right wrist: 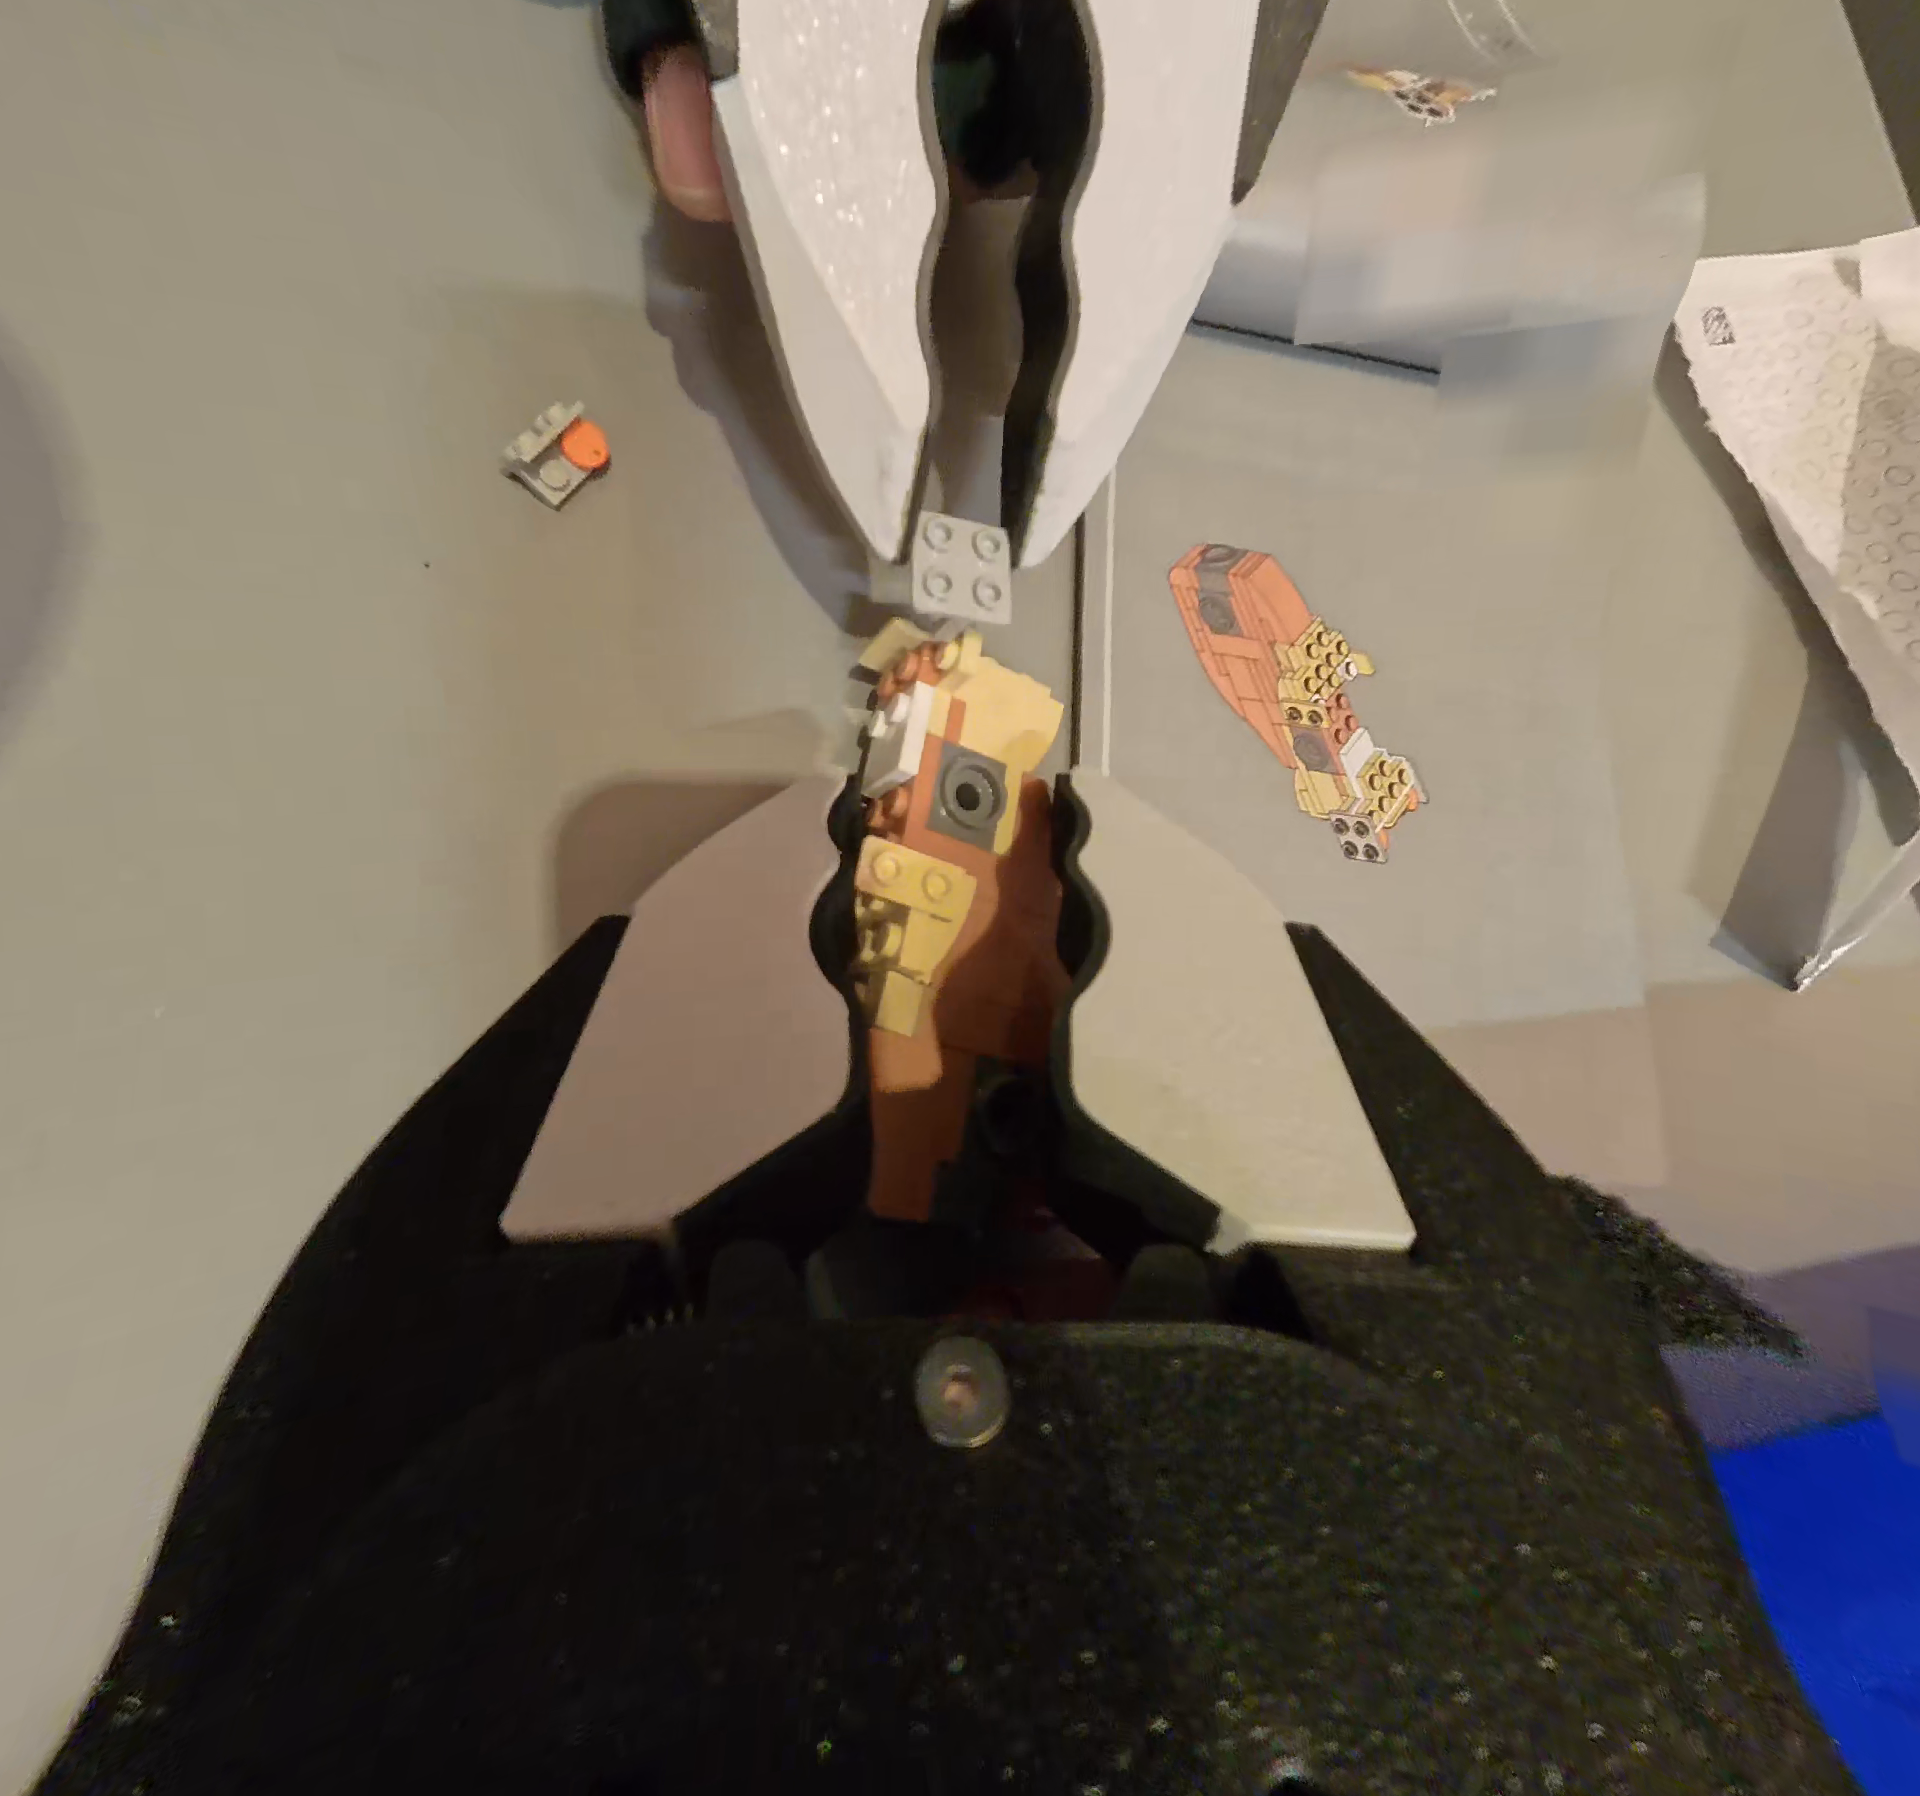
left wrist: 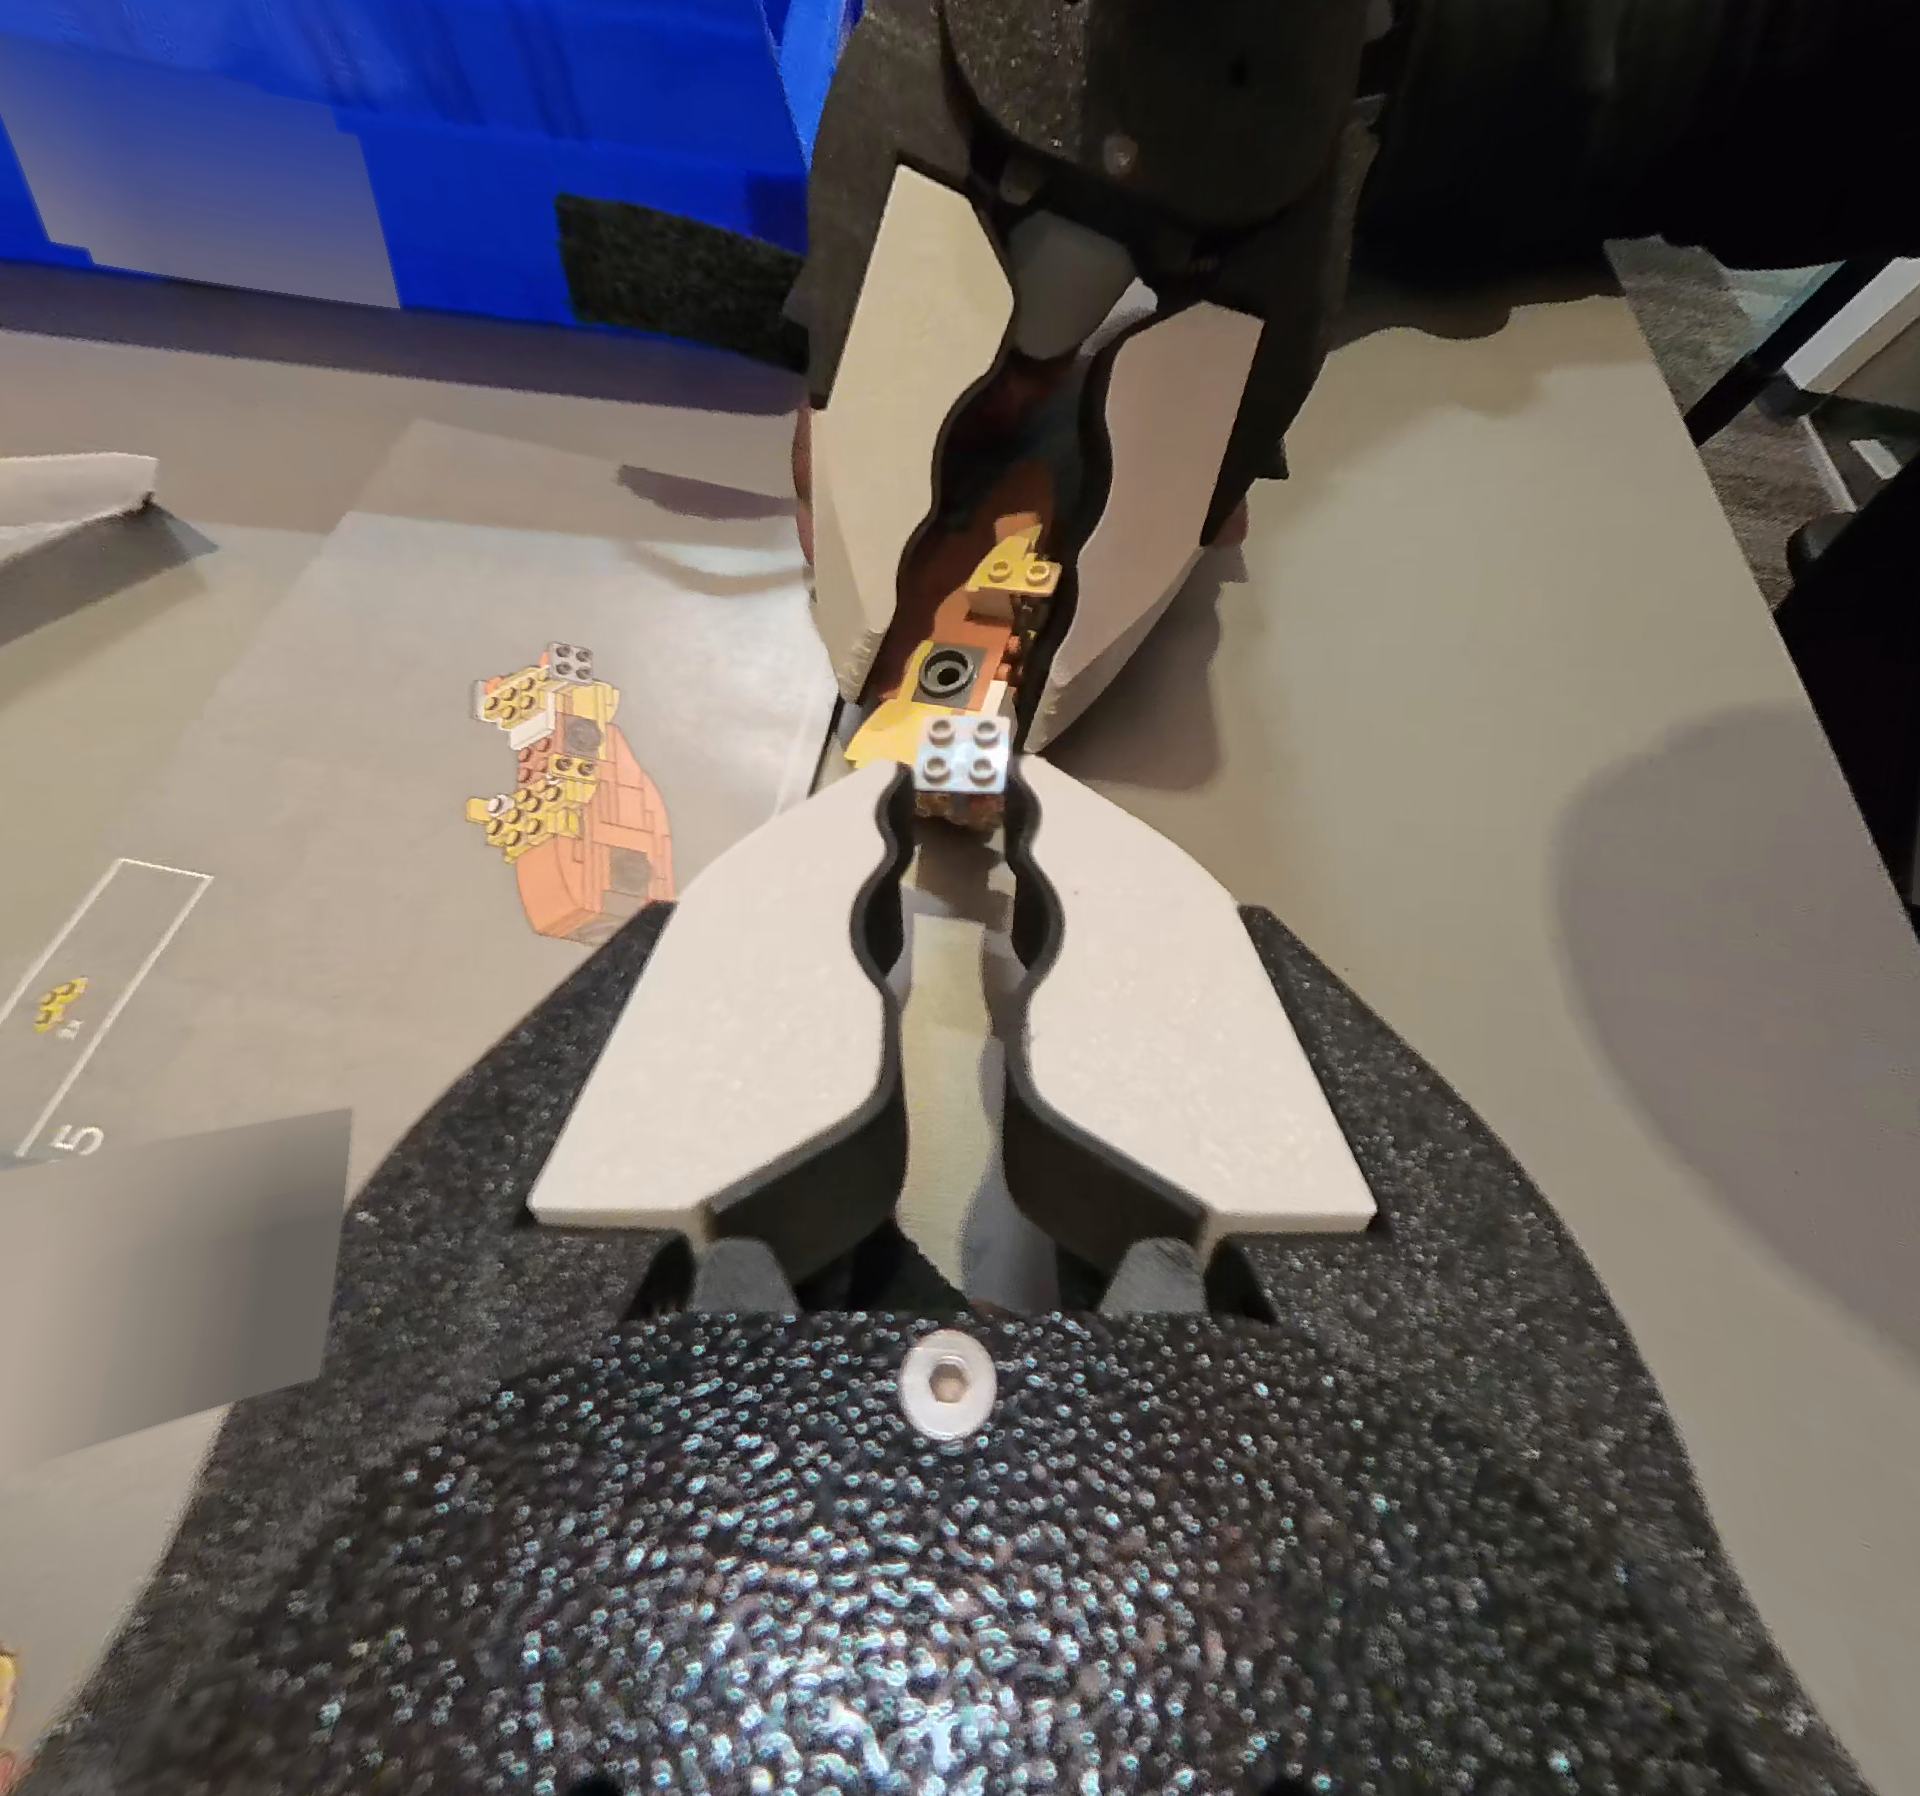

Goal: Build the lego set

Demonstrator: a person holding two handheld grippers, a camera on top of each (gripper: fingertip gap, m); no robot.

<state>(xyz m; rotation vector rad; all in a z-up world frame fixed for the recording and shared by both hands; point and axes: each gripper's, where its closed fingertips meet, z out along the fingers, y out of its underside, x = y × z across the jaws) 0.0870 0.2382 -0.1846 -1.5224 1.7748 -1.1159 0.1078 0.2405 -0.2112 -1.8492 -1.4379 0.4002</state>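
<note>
Left wrist view: the left tongs (left wrist: 961, 790) reach forward, their pale, matte fingers with wavy dark inner edges drawn narrow and pinching a small grey plate (left wrist: 964, 754), square with four round studs. Directly ahead, tip to tip, the right tongs (left wrist: 951, 697) point back toward the camera, closed on a brown and tan lego model (left wrist: 951, 650) with a dark round-holed tile on top. The grey plate sits at the model's near end; contact cannot be judged here. Left of the tongs lies a flat instruction sheet (left wrist: 395, 707) with a printed picture of the model. Beyond it stands a blue bin (left wrist: 416, 84). To the right, the smooth beige surface (left wrist: 1403, 811) runs open up to its straight edge.

Right wrist view: the right tongs (right wrist: 951, 790) grip the stepped, studded lego model (right wrist: 935, 915) along its length between rippled black linings. The left tongs (right wrist: 956, 562) come in from ahead, holding the grey plate (right wrist: 964, 570) just beyond the model's tan front, very close or touching. Left of the tongs, a small grey and orange piece (right wrist: 556, 463) lies alone with open room around it. On the right lies the instruction sheet (right wrist: 1288, 707), and past it a crinkled paper bag (right wrist: 1818, 499).
</note>
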